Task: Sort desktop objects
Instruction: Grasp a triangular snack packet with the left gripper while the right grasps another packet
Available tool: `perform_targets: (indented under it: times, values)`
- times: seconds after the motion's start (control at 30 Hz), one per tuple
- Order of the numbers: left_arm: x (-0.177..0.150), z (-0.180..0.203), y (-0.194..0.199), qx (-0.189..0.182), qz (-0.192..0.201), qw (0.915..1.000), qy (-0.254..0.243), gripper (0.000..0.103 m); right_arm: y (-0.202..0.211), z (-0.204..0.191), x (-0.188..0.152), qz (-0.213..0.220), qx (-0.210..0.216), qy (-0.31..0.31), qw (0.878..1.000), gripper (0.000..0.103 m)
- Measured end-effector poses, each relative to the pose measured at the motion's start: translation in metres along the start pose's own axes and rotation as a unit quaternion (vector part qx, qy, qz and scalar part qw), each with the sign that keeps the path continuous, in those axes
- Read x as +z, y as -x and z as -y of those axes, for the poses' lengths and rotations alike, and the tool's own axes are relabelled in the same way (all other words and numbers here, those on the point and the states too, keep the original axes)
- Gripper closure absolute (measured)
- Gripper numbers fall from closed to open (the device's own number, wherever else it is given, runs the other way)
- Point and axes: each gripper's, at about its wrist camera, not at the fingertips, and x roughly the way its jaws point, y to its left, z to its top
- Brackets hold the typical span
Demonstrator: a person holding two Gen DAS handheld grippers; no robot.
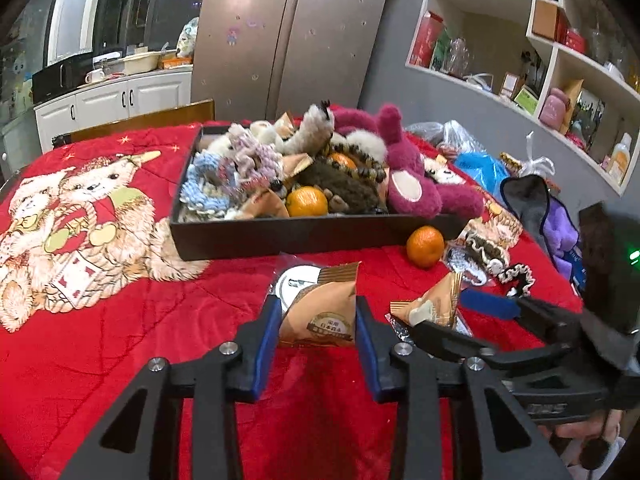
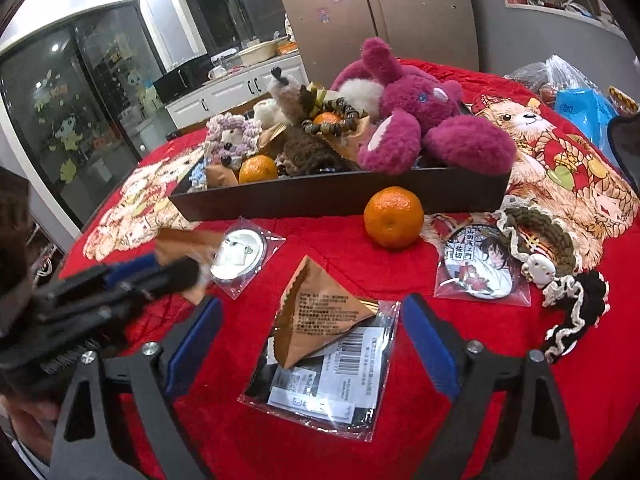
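Collection step judged under way. Left claw is closed on a tan snack packet, held above the bench. Right claw is spread wide over a second packet lying on a bagged card; closing, then transfer to the black tray, is called for.

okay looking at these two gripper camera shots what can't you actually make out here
- Right wrist view: the left gripper and the packet it holds are motion-blurred, so the grip is unreadable there.
- Left wrist view: the round badge is half hidden behind the tan snack packet.
- Right wrist view: the card in the clear sleeve is partly covered by the triangular packet.
- Both views: the tray floor is buried under toys.
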Motion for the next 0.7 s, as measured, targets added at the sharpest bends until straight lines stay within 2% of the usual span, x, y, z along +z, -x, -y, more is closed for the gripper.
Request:
perform_targets:
  times: [0.07, 0.23, 0.3, 0.37, 0.43, 0.53, 0.7]
  values:
    - [0.0, -0.004, 0.003, 0.002, 0.006, 1.0, 0.007, 0.066, -0.006, -0.001, -0.001, -0.009, -0.002, 0.005, 1.0, 0.028]
    - [0.0, -0.011, 0.003, 0.013, 0.011, 0.9996, 0.023, 0.066, -0.01, -0.004, -0.003, -0.012, -0.013, 0.014, 1.0, 0.032]
    - [0.0, -0.013, 0.003, 0.012, 0.011, 0.9995, 0.029, 0.066, -0.008, -0.003, -0.003, -0.009, -0.016, 0.01, 1.0, 0.038]
    - [0.0, -0.013, 0.002, 0.015, 0.01, 0.9994, 0.03, 0.066, -0.007, -0.001, -0.004, -0.007, -0.017, 0.005, 1.0, 0.051]
    - [0.0, -0.013, 0.003, 0.018, 0.011, 0.9994, 0.028, 0.066, -0.007, 0.001, -0.004, -0.01, -0.019, 0.004, 1.0, 0.052]
    - [0.0, -0.011, 0.004, 0.019, 0.013, 0.9994, 0.027, 0.066, -0.004, -0.004, -0.006, -0.003, -0.025, 0.014, 1.0, 0.064]
    - [0.0, -0.011, 0.005, 0.02, 0.016, 0.9994, 0.024, 0.066, 0.005, -0.007, -0.009, 0.011, -0.029, 0.026, 0.999, 0.068]
